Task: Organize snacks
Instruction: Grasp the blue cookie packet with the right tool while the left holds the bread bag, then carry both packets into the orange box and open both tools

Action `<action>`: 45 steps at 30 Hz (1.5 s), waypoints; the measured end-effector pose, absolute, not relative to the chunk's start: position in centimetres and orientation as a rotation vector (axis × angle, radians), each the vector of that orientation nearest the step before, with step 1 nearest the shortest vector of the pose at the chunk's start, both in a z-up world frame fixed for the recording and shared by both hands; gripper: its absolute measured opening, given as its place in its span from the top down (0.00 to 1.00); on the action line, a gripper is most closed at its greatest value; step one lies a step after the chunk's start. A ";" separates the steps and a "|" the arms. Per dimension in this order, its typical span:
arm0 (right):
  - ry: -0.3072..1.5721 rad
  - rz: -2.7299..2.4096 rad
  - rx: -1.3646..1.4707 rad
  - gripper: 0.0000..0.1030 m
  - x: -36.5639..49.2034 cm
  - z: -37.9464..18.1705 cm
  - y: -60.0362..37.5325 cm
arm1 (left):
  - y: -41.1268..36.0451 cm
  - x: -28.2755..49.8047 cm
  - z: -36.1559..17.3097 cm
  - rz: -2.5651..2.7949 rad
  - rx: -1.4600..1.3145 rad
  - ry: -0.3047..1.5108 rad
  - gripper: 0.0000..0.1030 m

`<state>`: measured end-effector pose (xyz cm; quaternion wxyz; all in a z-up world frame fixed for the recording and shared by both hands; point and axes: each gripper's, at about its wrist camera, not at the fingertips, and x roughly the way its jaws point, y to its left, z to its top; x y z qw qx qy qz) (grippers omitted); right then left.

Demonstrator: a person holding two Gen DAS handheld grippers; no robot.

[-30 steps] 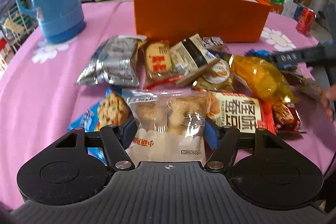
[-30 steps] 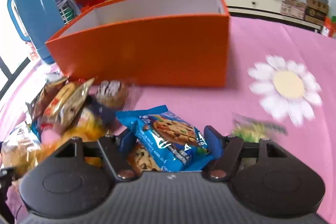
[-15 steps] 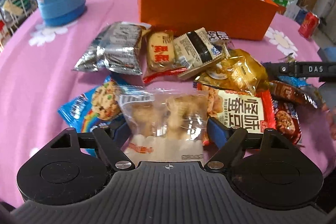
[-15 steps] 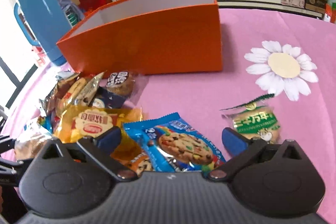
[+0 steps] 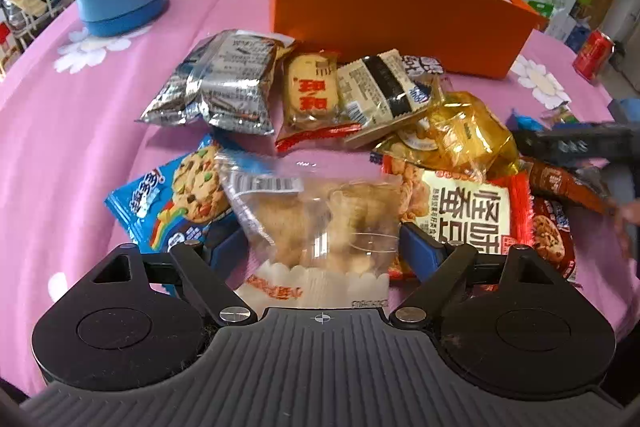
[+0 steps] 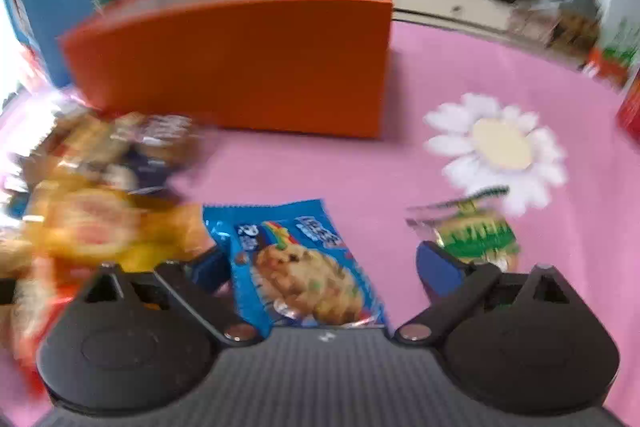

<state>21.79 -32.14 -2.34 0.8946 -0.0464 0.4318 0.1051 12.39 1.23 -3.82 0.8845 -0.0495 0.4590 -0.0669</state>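
Clear pastry packet [image 5: 320, 227]: lies lengthwise between left gripper [image 5: 320, 247] jaws, just opening, unpressed. Blue cookie packet [image 6: 300, 263]: between right gripper [image 6: 320, 267] jaws, spread wide.

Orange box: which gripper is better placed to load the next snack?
Probably the left gripper. Its jaws have just been opening, but the clear pastry bag sits squarely between them. The right gripper stands wide around a blue cookie pack, off-centre. The orange box lies ahead of both.
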 end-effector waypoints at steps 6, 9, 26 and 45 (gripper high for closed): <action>0.886 0.228 0.079 0.01 21.6 -1.6 -33.9 | 1.5 12.3 -4.0 -0.139 -0.111 0.961 0.36; 0.876 0.236 0.041 0.01 20.0 -1.8 -33.8 | 1.6 12.2 -4.3 -0.136 -0.121 0.959 0.32; 0.793 0.269 0.072 0.50 17.4 2.2 -34.4 | 4.5 11.2 -0.6 -0.097 -0.171 0.894 0.83; 0.615 0.363 -0.051 0.50 34.4 7.1 -29.2 | -4.8 36.5 4.8 -0.261 -0.136 0.730 0.81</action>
